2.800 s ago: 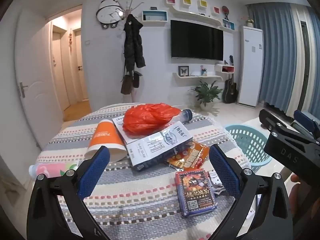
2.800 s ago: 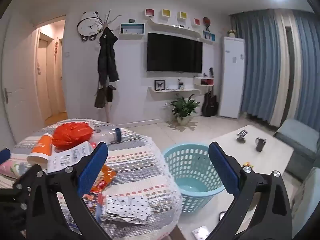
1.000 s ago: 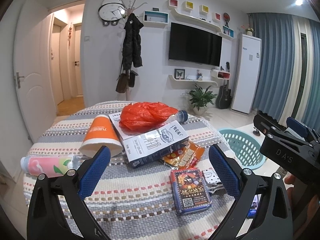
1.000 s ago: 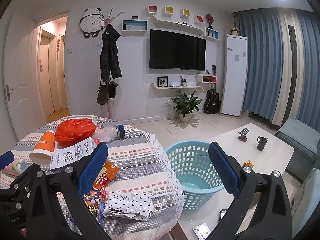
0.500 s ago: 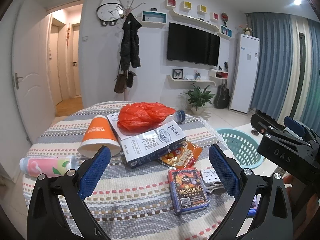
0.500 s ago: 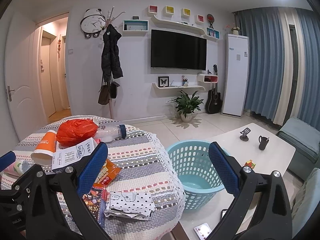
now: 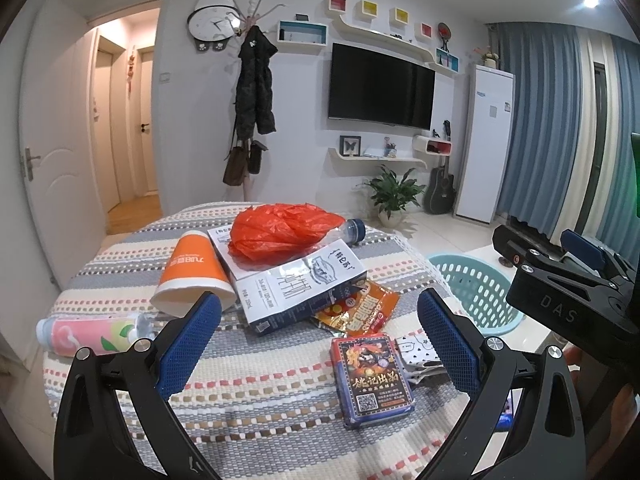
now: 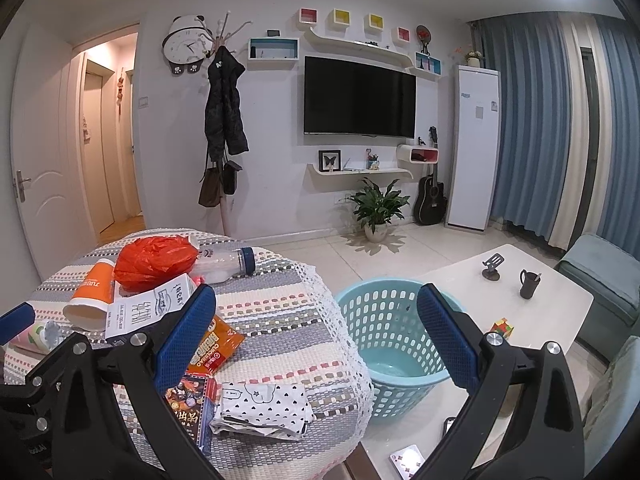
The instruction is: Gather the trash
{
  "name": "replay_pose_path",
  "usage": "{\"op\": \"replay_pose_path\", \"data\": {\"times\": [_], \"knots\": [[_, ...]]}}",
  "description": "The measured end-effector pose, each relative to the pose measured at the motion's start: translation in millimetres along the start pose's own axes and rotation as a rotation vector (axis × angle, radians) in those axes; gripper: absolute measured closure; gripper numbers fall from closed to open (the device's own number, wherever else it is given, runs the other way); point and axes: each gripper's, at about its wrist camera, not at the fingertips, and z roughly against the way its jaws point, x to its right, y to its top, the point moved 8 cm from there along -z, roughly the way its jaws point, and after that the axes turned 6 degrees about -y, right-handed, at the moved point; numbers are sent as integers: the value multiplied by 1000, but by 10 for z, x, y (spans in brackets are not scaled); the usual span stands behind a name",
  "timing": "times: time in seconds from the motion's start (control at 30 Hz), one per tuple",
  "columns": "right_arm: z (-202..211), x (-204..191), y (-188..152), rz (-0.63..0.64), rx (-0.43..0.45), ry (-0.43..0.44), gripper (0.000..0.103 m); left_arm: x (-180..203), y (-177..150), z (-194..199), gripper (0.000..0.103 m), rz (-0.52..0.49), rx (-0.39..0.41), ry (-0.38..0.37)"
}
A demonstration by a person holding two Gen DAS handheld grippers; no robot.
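Trash lies all over the bench (image 7: 280,392), and none is picked up yet, so this looks like the very start. Both the left gripper (image 7: 318,344) and the right gripper (image 8: 316,340) hang above it with jaws wide apart, holding and touching nothing. Closest to the left one is the card box (image 7: 370,376). Past it lie the snack bag (image 7: 360,308), paper cup (image 7: 190,276) and red bag (image 7: 280,228). The next move, I think, is to go down and pinch the card box, then carry it to the basket (image 8: 394,344) on the floor beside the bench.

A home living room: wall-mounted TV (image 8: 359,98), coat rack (image 8: 222,120), guitar (image 8: 431,198), potted plant (image 8: 377,206).
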Motion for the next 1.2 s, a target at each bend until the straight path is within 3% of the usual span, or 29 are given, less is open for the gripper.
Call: {"op": "replay_pose_path", "data": {"times": [0.77, 0.87, 1.0, 1.1, 1.2], "knots": [[2, 27, -6, 14, 0, -12, 8, -61, -9, -19, 8, 6, -2, 8], [31, 29, -2, 47, 22, -26, 10, -173, 17, -5, 8, 17, -2, 24], [61, 37, -3, 56, 31, 10, 22, -314, 64, 23, 8, 43, 1, 29], [19, 35, -71, 53, -1, 73, 38, -323, -5, -36, 8, 67, -40, -30], [-20, 52, -175, 42, -30, 121, 42, -254, -243, -252, 11, 155, -165, -196]]}}
